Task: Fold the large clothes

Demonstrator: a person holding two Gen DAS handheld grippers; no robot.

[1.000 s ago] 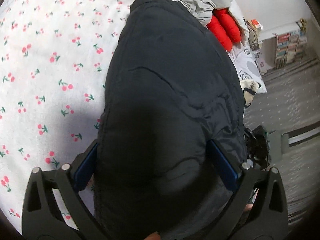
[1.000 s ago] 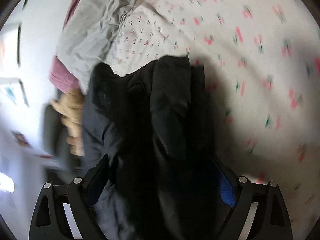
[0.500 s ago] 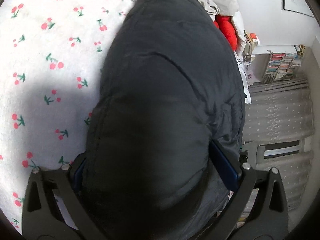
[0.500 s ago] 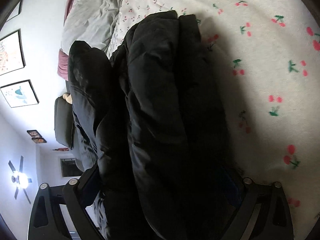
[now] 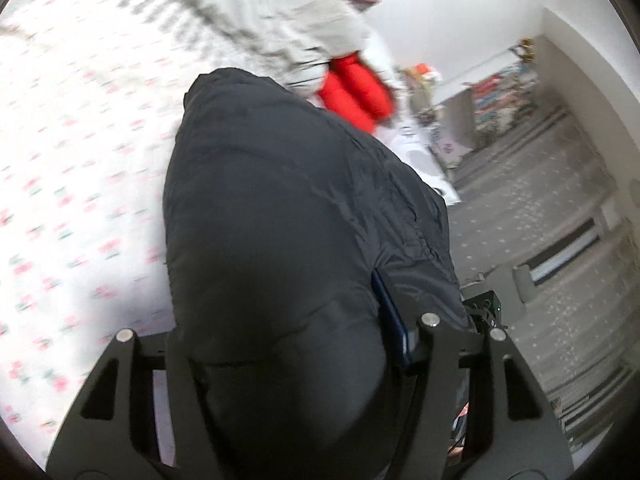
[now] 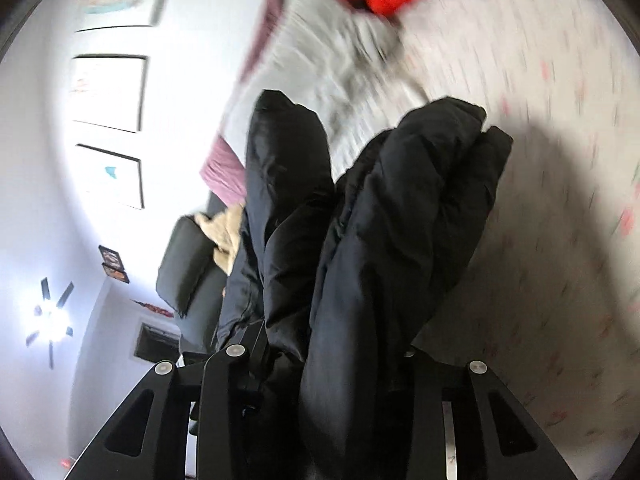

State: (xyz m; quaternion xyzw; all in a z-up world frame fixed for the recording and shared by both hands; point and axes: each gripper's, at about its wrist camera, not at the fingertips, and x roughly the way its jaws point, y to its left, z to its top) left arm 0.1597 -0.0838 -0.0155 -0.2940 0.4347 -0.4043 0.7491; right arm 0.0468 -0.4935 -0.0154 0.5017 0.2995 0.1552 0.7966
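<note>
Left gripper [image 5: 280, 344]: its fingers are clamped on a thick fold of the black padded jacket [image 5: 296, 216], with the blue pad of one finger [image 5: 390, 316] pressed into the fabric and the other finger hidden behind the bulge. The jacket fills the centre of the left wrist view and hangs over the bed sheet [image 5: 72, 168], white with a small red-and-green print, near the bed's edge beside the grey carpet [image 5: 532, 216]. Right gripper [image 6: 320, 356]: its fingers are likewise closed on the jacket [image 6: 400, 232], which bunches in several thick folds between them and stands out above the sheet [image 6: 560, 208]. A separate dark fold, possibly a sleeve [image 6: 288, 160], hangs to the left of the main bulk. Beyond the jacket lie a grey blanket [image 5: 280, 12] and a red item [image 5: 356, 92]. Both views are blurred at the edges. Framed pictures [image 6: 108, 92] hang on the white wall.
</note>
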